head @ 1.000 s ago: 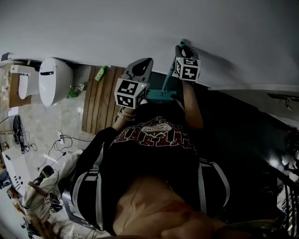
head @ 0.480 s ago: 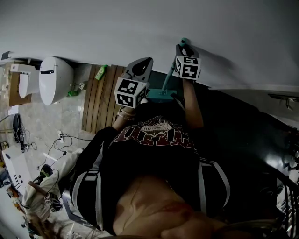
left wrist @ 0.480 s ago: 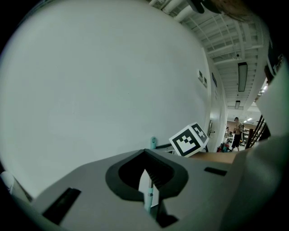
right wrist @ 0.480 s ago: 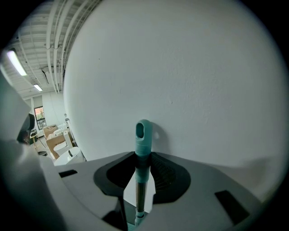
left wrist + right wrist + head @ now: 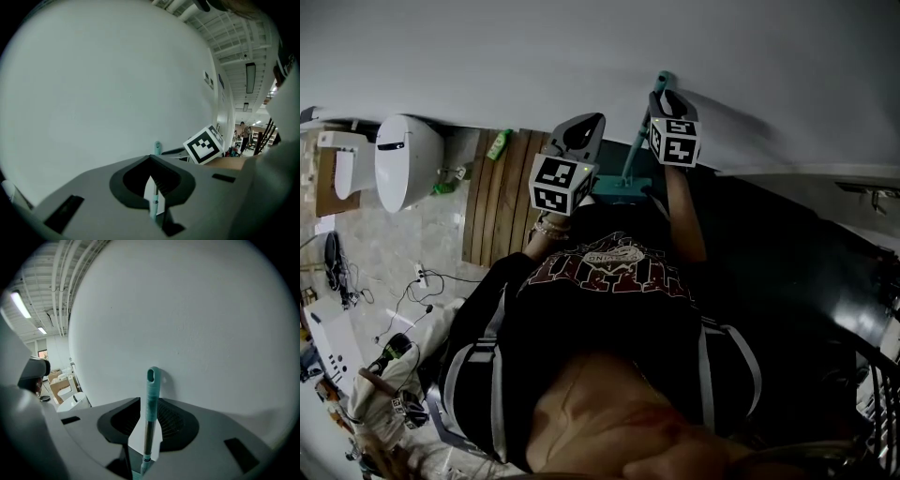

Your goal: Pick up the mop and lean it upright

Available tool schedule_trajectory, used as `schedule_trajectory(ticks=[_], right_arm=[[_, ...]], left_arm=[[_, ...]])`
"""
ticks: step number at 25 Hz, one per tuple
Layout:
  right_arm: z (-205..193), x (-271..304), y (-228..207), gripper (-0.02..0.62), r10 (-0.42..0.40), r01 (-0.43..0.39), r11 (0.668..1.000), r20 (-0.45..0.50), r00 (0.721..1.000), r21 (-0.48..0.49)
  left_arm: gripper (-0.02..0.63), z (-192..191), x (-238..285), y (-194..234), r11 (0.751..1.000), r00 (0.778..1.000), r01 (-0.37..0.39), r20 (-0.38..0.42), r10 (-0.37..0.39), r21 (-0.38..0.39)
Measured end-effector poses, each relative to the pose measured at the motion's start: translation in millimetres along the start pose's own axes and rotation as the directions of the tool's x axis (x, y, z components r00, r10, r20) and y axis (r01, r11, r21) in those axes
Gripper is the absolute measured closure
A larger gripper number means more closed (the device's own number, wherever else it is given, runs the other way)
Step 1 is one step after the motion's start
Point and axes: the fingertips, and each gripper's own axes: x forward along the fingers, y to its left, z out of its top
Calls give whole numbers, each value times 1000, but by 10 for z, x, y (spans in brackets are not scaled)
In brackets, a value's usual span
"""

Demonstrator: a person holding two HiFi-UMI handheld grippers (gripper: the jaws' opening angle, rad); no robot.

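The mop stands nearly upright against the white wall. Its teal handle (image 5: 635,150) rises from a teal head (image 5: 623,190) on the floor. My right gripper (image 5: 664,97) is shut on the handle just below its looped top end (image 5: 151,380), and the pole runs down between the jaws (image 5: 146,405). My left gripper (image 5: 584,128) hangs a little to the left of the pole, apart from it. Its jaws (image 5: 151,177) are together with nothing held, and a bit of the mop pole (image 5: 153,204) shows through the slit between them.
A white toilet (image 5: 405,161) stands at the far left. A wooden slat mat (image 5: 499,202) lies by the wall with a green bottle (image 5: 498,146) at its edge. Cables (image 5: 422,281) and small gear lie on the tiled floor at lower left. Dark flooring and a rack (image 5: 872,187) are at the right.
The right gripper and the mop's top have edged slightly toward the wall. The left gripper has stayed where it was.
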Motion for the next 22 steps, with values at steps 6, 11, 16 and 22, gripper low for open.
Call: schedule_trajectory(ticks=[6, 11, 16, 22], right_arm=[[31, -236, 99, 482, 38, -37, 999, 23, 999, -22], [125, -463, 122, 497, 72, -72, 997, 65, 995, -3], [249, -718, 100, 540, 91, -90, 996, 110, 990, -10], [294, -953, 67, 565, 134, -134, 991, 124, 983, -12]], left_arm=[[566, -2, 46, -88, 1000, 1000, 13, 6, -13, 3], [566, 9, 116, -188, 1000, 1000, 23, 8, -23, -4], [566, 91, 158, -329, 1000, 999, 23, 27, -23, -6], [566, 183, 214, -529, 1000, 999, 19, 46, -18, -17]])
